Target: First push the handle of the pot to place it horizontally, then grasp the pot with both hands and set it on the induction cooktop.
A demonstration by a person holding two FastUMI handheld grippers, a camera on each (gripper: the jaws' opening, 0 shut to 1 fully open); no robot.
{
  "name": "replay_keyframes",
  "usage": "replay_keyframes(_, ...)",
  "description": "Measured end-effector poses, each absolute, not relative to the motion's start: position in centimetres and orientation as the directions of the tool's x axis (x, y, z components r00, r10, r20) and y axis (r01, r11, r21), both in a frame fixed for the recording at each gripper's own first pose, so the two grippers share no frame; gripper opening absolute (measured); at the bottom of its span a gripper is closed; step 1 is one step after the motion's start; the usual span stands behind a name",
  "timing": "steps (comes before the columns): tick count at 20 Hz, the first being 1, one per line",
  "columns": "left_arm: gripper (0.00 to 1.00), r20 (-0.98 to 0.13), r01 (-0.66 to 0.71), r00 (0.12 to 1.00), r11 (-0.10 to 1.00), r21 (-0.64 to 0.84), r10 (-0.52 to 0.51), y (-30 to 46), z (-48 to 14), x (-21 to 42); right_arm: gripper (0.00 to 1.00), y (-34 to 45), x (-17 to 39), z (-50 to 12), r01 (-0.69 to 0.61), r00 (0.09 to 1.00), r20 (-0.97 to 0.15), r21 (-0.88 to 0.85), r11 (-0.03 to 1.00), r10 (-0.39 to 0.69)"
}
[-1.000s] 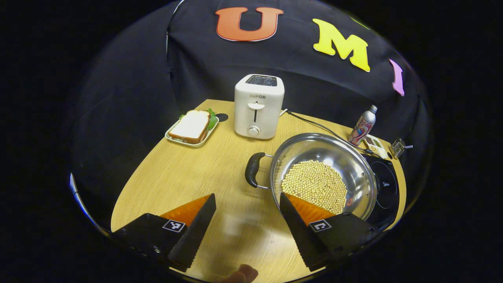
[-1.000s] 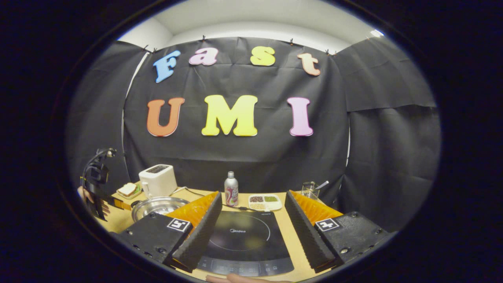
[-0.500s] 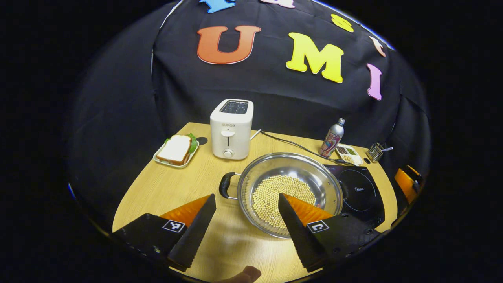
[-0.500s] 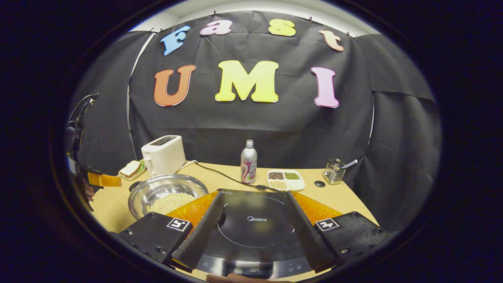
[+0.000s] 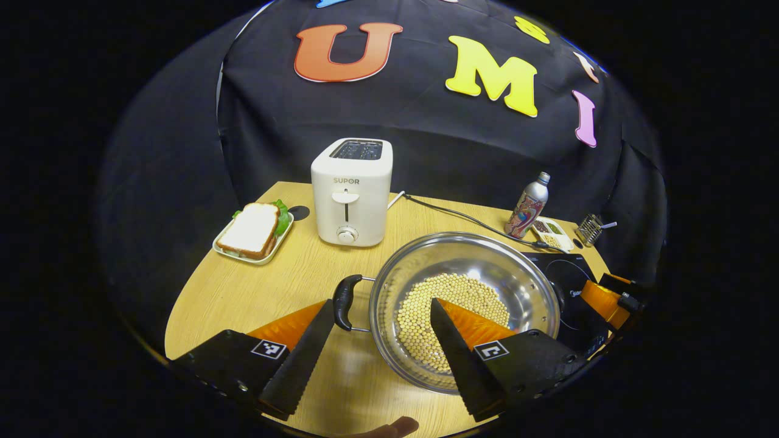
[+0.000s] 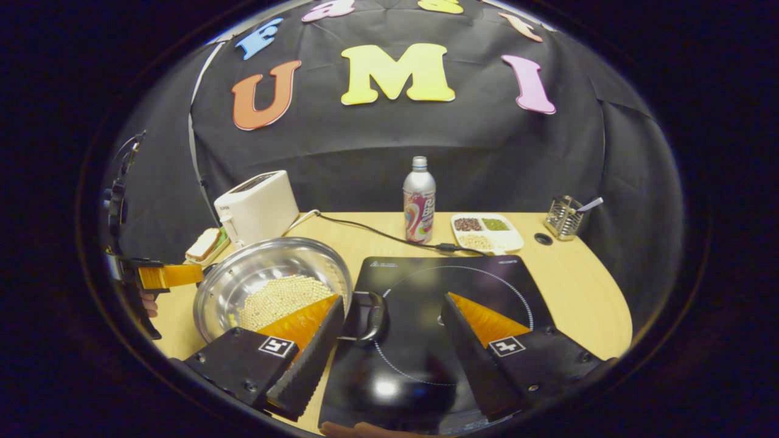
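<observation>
A steel pot (image 5: 468,258) holding pale beans sits on the wooden table, left of the black induction cooktop (image 6: 462,283). Its handles lie left and right. My left gripper (image 5: 382,304) is open, and the pot's left black handle (image 5: 342,302) lies between its fingers, close to the left fingertip. My right gripper (image 6: 392,301) is open over the cooktop's left part. The pot's right handle (image 6: 372,316) lies between its fingers, near the left one, overlapping the cooktop's edge. In the right gripper view the pot (image 6: 261,274) is at the left, with the left gripper (image 6: 161,275) beyond it.
A white toaster (image 5: 351,191) and a plate with a sandwich (image 5: 252,228) stand behind the pot. A metal bottle (image 6: 419,201), a divided tray of grains (image 6: 487,231) and a wire holder (image 6: 563,216) stand behind the cooktop. A black cable (image 6: 389,237) runs across the table.
Both grippers have come lower and closer to the pot, so that a handle now lies between each pair of open fingers. The pot has not moved.
</observation>
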State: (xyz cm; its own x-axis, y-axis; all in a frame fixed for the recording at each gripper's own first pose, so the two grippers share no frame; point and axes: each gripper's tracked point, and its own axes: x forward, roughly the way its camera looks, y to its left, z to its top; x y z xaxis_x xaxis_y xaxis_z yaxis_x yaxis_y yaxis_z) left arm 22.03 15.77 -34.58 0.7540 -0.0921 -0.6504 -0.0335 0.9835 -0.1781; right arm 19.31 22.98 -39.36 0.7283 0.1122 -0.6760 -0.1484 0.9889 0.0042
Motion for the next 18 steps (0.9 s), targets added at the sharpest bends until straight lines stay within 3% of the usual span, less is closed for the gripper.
replay_keyframes(8, 0.94, -0.658, -0.032, 0.751, 0.992, -0.124, -0.059, 17.6, -39.2, 25.1, 0.99, 25.9, 20.4, -45.2, -0.098, 0.660, -0.747, 0.018, 0.995, 0.079)
replay_keyframes(10, 0.89, -0.675, -0.039, 0.737, 0.993, -0.109, -0.045, 18.0, -40.1, 25.1, 1.00, 26.5, 20.6, -45.4, -0.087, 0.658, -0.746, 0.058, 0.995, 0.101)
replay_keyframes(12, 0.80, -0.685, -0.028, 0.725, 0.992, -0.125, -0.066, 17.5, -40.5, 25.1, 0.93, 26.6, 20.7, -45.8, -0.097, 0.650, -0.752, 0.061, 0.993, 0.110)
replay_keyframes(14, 0.70, -0.684, -0.022, 0.726, 0.992, -0.125, -0.070, 17.4, -40.6, 25.2, 0.78, 26.4, 20.5, -45.9, -0.102, 0.639, -0.764, 0.033, 0.994, 0.091)
replay_keyframes(15, 0.70, -0.686, -0.017, 0.724, 0.993, -0.116, -0.068, 17.5, -40.4, 25.1, 0.82, 26.3, 20.4, -45.9, -0.106, 0.631, -0.771, 0.025, 0.994, 0.087)
replay_keyframes(18, 0.67, -0.694, -0.008, 0.717, 0.994, -0.106, -0.068, 17.5, -40.6, 25.0, 0.70, 26.0, 21.0, -45.8, -0.100, 0.640, -0.762, 0.047, 0.994, 0.100)
